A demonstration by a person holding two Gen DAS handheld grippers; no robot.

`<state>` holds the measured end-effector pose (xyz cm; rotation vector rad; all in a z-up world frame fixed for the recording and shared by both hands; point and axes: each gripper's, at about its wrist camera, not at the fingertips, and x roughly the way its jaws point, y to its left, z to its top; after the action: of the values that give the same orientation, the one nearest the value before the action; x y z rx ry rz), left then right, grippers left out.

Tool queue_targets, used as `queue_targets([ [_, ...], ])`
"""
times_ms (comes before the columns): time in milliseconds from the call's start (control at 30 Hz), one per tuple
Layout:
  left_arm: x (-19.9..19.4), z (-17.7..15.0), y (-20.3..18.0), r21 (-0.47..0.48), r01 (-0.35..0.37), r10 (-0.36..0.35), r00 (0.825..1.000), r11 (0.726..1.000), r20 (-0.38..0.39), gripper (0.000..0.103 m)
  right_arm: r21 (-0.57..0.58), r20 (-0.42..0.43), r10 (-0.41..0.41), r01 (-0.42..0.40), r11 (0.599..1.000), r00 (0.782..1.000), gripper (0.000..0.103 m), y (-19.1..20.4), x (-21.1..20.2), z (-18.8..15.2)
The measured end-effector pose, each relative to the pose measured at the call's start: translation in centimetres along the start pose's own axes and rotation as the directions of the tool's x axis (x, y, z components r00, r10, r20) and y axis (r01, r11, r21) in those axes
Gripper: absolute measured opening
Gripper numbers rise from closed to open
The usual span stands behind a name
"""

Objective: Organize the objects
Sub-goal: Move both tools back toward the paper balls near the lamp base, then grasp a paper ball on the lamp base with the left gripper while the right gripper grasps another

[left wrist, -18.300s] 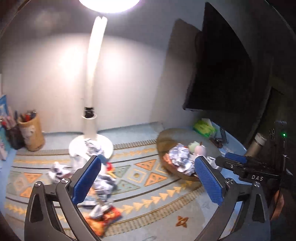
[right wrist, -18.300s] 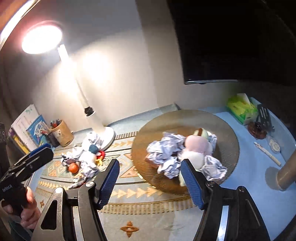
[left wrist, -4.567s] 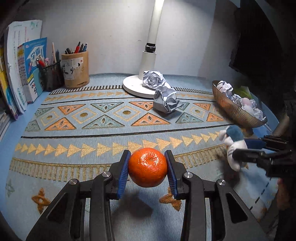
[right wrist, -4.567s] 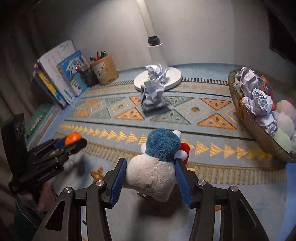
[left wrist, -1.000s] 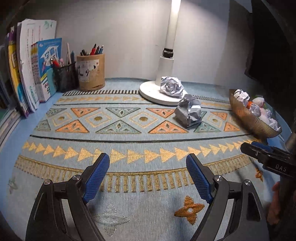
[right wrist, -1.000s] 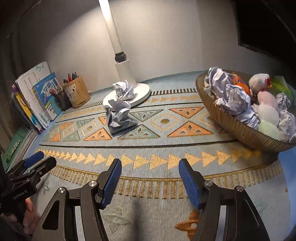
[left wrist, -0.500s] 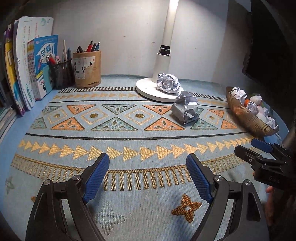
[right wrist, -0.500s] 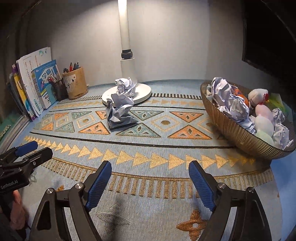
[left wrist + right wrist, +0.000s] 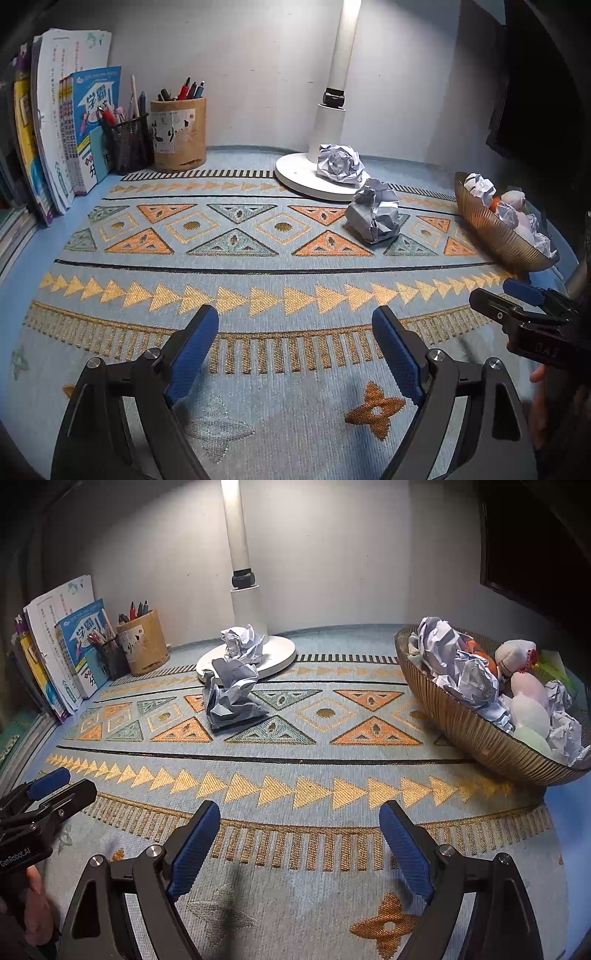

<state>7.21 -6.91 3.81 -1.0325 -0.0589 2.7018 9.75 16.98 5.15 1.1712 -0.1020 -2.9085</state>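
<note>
Two crumpled paper balls lie loose. One paper ball (image 9: pixel 373 215) (image 9: pixel 231 696) sits on the patterned mat, the other paper ball (image 9: pixel 339 163) (image 9: pixel 243 642) rests on the white lamp base (image 9: pixel 299 177) (image 9: pixel 280 657). A ribbed bronze bowl (image 9: pixel 491 232) (image 9: pixel 472 731) at the right holds crumpled paper, an orange and plush toys. My left gripper (image 9: pixel 293 345) hovers open over the mat's near edge, nothing between its blue pads. My right gripper (image 9: pixel 299 836) also stands above the near mat with its jaws still opening and empty. Each gripper shows at the other view's edge.
The patterned mat (image 9: pixel 236 280) (image 9: pixel 295 768) covers most of the blue desk. A wooden pen holder (image 9: pixel 179 134) (image 9: pixel 142 648), a mesh pen cup (image 9: pixel 127 144) and upright books (image 9: pixel 62 129) (image 9: pixel 59 653) line the back left. A dark screen (image 9: pixel 535 542) hangs at the right.
My right gripper's jaws have spread wider and its view has swung so the bowl sits closer at the right. The left gripper has stayed open and still.
</note>
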Motion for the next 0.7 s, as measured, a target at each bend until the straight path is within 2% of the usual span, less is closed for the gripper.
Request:
queue_targets([
  [200, 0.1, 0.2, 0.5, -0.021, 0.016, -0.016, 1.0, 1.0, -0.009, 0.084, -0.008, -0.001, 0.0, 0.0, 1.0, 1.0, 0.087, 0.1, -0.1, -0.1],
  [300, 1.6, 0.9, 0.6, -0.023, 0.095, -0.097, 0.99, 0.995, -0.101, 0.084, 0.013, -0.07, 0.053, -0.052, 0.999, 0.996, 0.087, -0.2, 0.8, 0.2],
  [400, 2.6, 1.9, 0.2, -0.021, 0.104, -0.106, 0.986, 0.994, -0.131, 0.084, 0.093, -0.125, 0.105, -0.094, 0.991, 0.987, 0.087, -1.4, 1.5, 1.0],
  [500, 2.5, 4.2, -0.8, 0.016, 0.136, -0.133, 0.986, 0.991, -0.1, 0.084, 0.174, -0.122, 0.179, -0.157, 0.972, 0.976, 0.087, -2.4, 1.2, 3.1],
  [600, 3.5, 7.8, -1.1, -0.015, 0.181, -0.182, 0.98, 0.983, -0.079, 0.084, 0.1, -0.108, 0.162, -0.151, 0.983, 0.981, 0.087, -1.0, 1.3, 5.5],
  [700, 6.1, 11.7, -1.2, -0.081, 0.204, -0.209, 0.976, 0.976, -0.063, 0.084, 0.024, -0.097, 0.2, -0.199, 0.98, 0.975, 0.087, 1.4, 2.5, 7.0],
])
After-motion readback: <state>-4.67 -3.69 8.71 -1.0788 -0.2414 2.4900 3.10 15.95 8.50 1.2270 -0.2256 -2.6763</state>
